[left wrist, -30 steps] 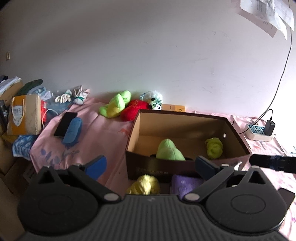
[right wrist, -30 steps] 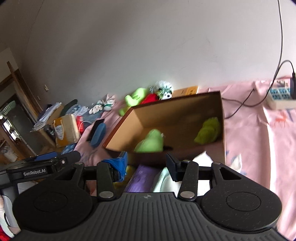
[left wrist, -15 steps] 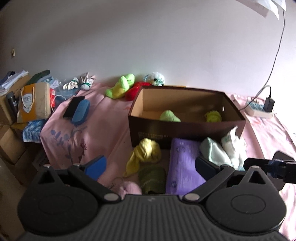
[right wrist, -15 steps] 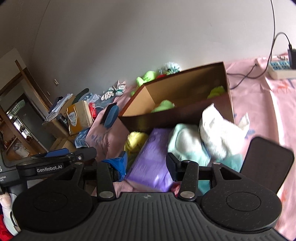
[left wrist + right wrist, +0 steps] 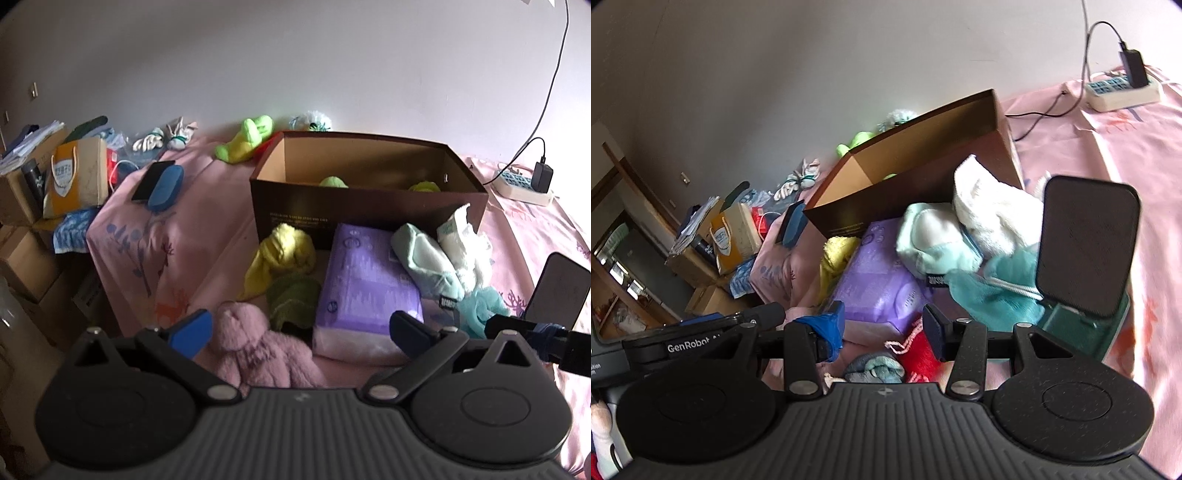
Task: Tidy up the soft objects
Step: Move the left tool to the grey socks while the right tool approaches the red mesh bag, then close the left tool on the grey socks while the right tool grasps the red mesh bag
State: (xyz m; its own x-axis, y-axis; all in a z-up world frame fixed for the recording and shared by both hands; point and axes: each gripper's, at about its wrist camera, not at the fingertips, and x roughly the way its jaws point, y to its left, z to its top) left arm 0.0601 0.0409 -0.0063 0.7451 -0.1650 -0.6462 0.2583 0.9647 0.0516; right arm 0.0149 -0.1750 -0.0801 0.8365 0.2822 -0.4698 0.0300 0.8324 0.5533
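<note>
A brown cardboard box [image 5: 325, 218] stands on the pink bed with two green plush items [image 5: 333, 182] inside. In front of it lie a yellow cloth [image 5: 282, 254], a dark green cloth [image 5: 293, 299], a purple tissue pack [image 5: 365, 280], a mint slipper [image 5: 424, 260], a white cloth [image 5: 461, 243], a teal cloth [image 5: 993, 284] and a pink plush rabbit [image 5: 255, 354]. My left gripper [image 5: 299, 328] is open and empty above the rabbit. My right gripper [image 5: 882, 325] is open and empty over a red item [image 5: 919, 358] and a blue-grey sock [image 5: 875, 369].
A black phone on a stand [image 5: 1086, 243] stands at the right of the pile. A power strip with charger [image 5: 524, 182] lies at the far right. Green, red and white plush toys [image 5: 247, 142] sit behind the box. A blue case [image 5: 164, 188], bags and boxes [image 5: 77, 177] crowd the left.
Both grippers have pulled back and tilted down from the box. The pile of soft things in front of the box has come into view. Both stay open and empty.
</note>
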